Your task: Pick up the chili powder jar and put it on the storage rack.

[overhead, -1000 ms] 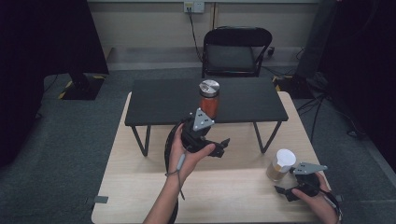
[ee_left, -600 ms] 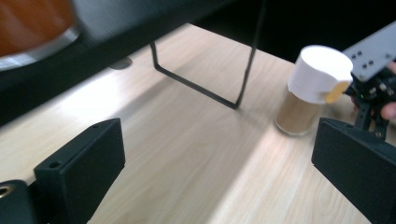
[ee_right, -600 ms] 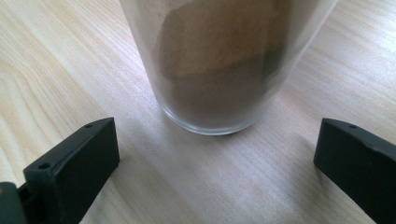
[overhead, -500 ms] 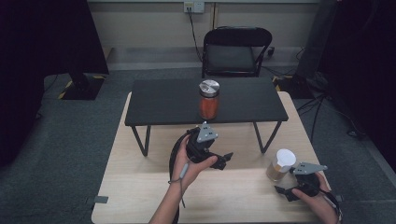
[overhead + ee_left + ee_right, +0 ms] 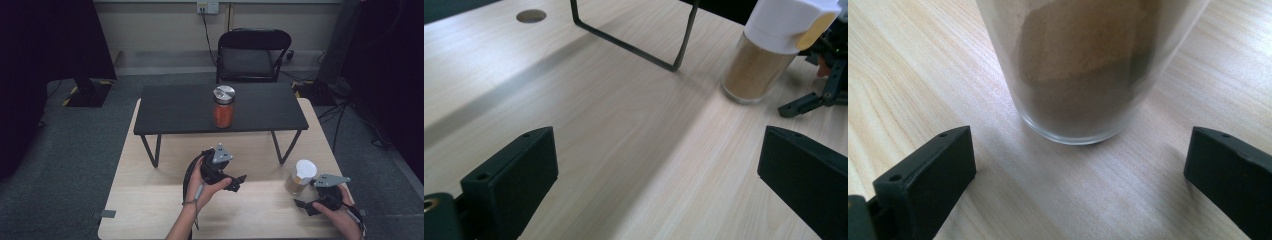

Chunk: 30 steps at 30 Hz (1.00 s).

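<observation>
A light wooden desk (image 5: pixel 150 200) is seen from above, with a low black shelf (image 5: pixel 180 112) standing across its far half. Near the desk's right edge, toward the near right corner, a glass jar (image 5: pixel 299 176) of tan powder with a white cap stands upright. The right gripper (image 5: pixel 320 200) is held just beside it on the near side, its jaws spread wide and empty — in the right gripper view the jar's base (image 5: pixel 1073 100) sits between and slightly ahead of the two black jaws, untouched. The left gripper (image 5: pixel 231 179) is held above the middle of the desk, jaws likewise spread and empty, aimed toward the jar, which is seen to its far right (image 5: pixel 769 55). A second jar (image 5: pixel 223 106), filled with red-orange contents and capped in metal, stands near the middle of the shelf. The step in hand is judged to be the grasp of the powder jar by the right gripper. For that to be done well, the gripper should be eased forward until the glass is centred between the jaws, kept level, and raised off the very base so the wall is gripped higher up — a low or off-centre pinch could tip the top-heavy jar. Closure should be gentle, since glass is smooth and may slip.
</observation>
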Each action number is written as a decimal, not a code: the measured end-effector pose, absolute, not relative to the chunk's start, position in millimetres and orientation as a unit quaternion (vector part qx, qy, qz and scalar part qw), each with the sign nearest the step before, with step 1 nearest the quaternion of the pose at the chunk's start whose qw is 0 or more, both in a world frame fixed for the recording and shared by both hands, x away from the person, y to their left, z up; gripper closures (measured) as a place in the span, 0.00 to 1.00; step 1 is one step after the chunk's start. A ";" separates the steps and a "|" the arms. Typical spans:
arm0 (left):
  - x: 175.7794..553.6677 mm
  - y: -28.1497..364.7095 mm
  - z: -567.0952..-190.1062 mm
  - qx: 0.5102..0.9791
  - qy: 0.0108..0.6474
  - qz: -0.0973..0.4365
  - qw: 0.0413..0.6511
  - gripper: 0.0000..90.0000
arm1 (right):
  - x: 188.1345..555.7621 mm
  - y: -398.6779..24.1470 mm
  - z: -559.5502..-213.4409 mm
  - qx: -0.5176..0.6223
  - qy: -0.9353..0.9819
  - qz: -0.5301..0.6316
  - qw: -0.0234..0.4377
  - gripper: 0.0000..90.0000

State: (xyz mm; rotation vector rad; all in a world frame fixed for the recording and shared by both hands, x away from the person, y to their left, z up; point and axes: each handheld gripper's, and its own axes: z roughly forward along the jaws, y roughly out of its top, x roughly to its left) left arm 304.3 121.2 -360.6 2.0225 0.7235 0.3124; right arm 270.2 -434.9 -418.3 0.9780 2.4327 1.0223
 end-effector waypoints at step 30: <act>282.7 147.7 -412.3 0.830 0.345 0.125 0.419 0.03 | 270.2 -434.9 -418.3 0.343 0.853 0.358 0.163 0.00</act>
